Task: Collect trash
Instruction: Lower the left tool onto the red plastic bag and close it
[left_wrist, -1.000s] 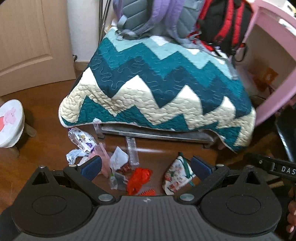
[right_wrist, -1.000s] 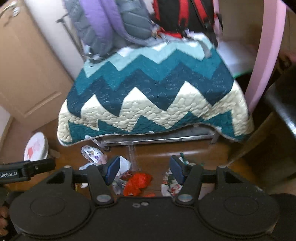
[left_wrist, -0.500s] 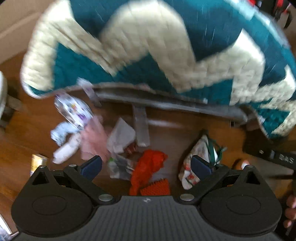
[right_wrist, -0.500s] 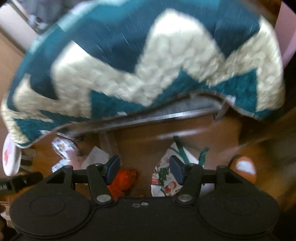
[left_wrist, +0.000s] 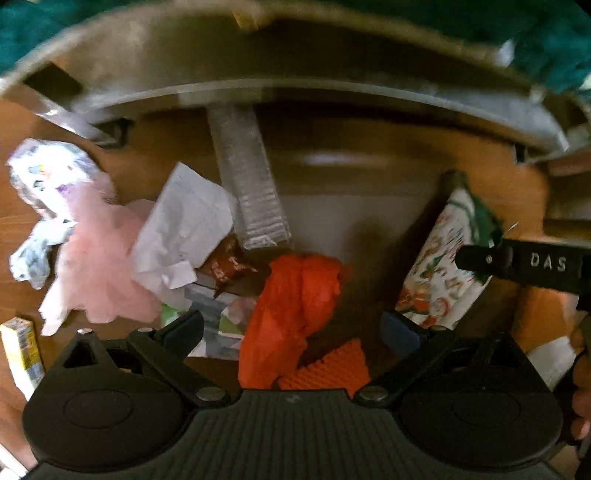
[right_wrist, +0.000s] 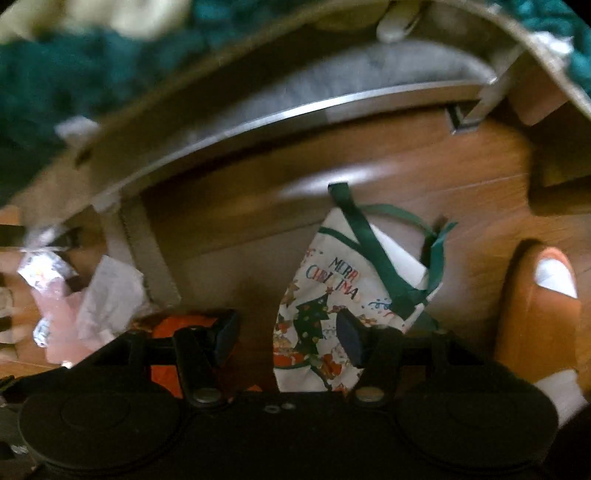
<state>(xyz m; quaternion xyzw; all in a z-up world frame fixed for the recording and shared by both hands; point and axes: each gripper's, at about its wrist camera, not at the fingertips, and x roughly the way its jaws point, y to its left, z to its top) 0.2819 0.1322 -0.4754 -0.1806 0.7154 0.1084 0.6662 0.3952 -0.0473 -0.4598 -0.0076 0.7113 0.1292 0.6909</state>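
My left gripper (left_wrist: 291, 328), jaws spread and holding nothing, hangs over the trash on the wood floor (left_wrist: 369, 177): an orange wrapper (left_wrist: 291, 306) between the fingers, white paper (left_wrist: 184, 229) and pink plastic (left_wrist: 99, 266) to its left. My right gripper (right_wrist: 288, 332), likewise apart and empty, hangs above the Christmas bag (right_wrist: 325, 295), which lies right of the orange wrapper. A bed frame (left_wrist: 295, 88) spans the top.

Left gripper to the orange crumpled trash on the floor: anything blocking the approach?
Nothing visible. The left gripper is open, and the orange crumpled trash lies on the floor straight ahead between its fingers. White paper and a brown wrapper sit to its left.
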